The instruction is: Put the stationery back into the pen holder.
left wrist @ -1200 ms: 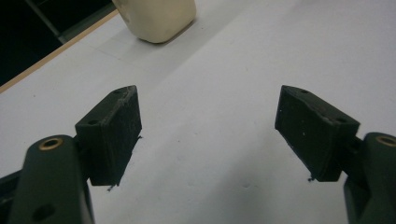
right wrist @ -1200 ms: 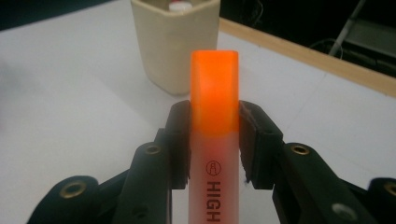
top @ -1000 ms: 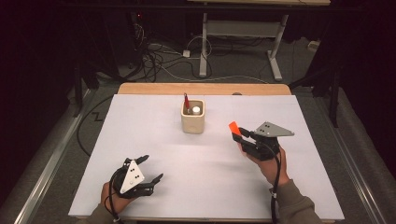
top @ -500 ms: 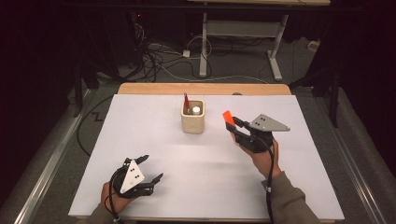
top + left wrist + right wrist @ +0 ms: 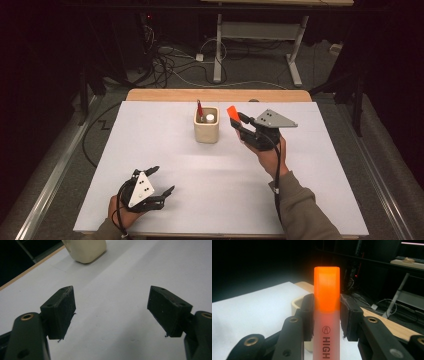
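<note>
White counter (image 5: 300,200), dark room behind: highlighter beside the cup.
Right gripper (image 5: 240,123) jaws clamped an upright highlighter (image 5: 232,112) just right of the cup (image 5: 206,131); left gripper (image 5: 161,181) jaws stood apart, lower left.

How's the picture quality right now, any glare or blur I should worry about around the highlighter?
Right gripper view: the highlighter cap glows overexposed orange, its print is sharp, and the room behind is dark. High view: evenly lit table, soft shadows, highlighter small but clear beside the cup. Left gripper view: the gripper's pads are sharp, the cup slightly soft.
</note>
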